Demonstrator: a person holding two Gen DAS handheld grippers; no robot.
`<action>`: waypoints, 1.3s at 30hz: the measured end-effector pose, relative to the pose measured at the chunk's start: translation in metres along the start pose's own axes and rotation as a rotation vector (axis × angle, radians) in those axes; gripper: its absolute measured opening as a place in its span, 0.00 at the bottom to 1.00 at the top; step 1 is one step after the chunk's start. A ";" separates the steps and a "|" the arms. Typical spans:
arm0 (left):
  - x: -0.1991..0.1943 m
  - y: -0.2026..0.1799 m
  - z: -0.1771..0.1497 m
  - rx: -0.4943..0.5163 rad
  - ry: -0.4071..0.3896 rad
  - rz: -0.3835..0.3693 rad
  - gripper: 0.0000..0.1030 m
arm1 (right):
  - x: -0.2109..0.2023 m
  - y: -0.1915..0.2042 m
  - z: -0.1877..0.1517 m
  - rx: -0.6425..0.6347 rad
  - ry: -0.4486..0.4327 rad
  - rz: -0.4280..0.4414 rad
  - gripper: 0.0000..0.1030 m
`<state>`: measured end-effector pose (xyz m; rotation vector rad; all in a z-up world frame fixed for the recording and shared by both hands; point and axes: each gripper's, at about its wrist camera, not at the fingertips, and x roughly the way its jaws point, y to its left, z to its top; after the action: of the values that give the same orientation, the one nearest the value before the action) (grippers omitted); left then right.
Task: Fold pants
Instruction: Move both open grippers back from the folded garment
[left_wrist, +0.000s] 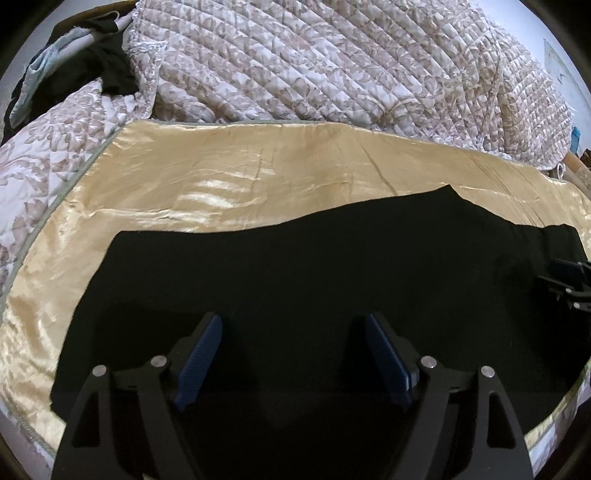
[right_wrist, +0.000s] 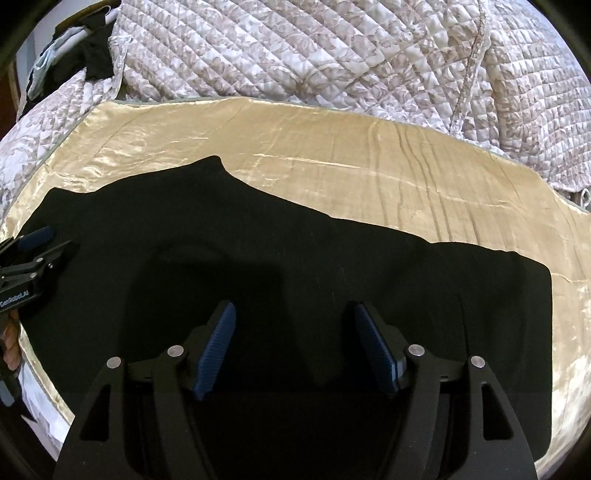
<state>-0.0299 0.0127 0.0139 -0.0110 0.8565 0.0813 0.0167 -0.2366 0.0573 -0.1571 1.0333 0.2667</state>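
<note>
Left wrist view: black pants (left_wrist: 295, 266) spread flat along a gold satin sheet (left_wrist: 221, 177) on the bed, quilted floral bedspread (left_wrist: 332, 66) bunched behind. Soft, limp and light by the look — likely to sag and drag on the slick satin, so best pinched at an edge or corner, both layers together. Left claw (left_wrist: 295, 350) poised over the middle of the cloth, blue pads (left_wrist: 199, 358) wide apart, nothing between them but the fabric lying below; contact with it impossible to judge against the black.

Right wrist view: same pants (right_wrist: 332, 251), crotch point jutting toward the bedspread, one squared end at right. Right claw (right_wrist: 295, 343) likewise spread wide, empty, above the cloth. Left claw (right_wrist: 33, 240) visible at the left edge near the other end, a hand (right_wrist: 11, 350) partly seen below it.
</note>
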 end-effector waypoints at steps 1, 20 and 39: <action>-0.003 0.003 -0.001 -0.003 0.002 0.001 0.79 | -0.001 0.001 -0.001 0.000 -0.005 -0.003 0.66; -0.064 0.114 -0.079 -0.474 -0.095 0.007 0.79 | -0.010 0.003 -0.013 0.017 -0.054 -0.013 0.67; -0.050 0.122 -0.055 -0.508 -0.122 0.061 0.08 | -0.017 -0.001 -0.014 0.027 -0.046 0.031 0.67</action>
<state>-0.1135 0.1285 0.0189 -0.4524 0.6957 0.3517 -0.0027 -0.2437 0.0653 -0.1103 0.9938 0.2835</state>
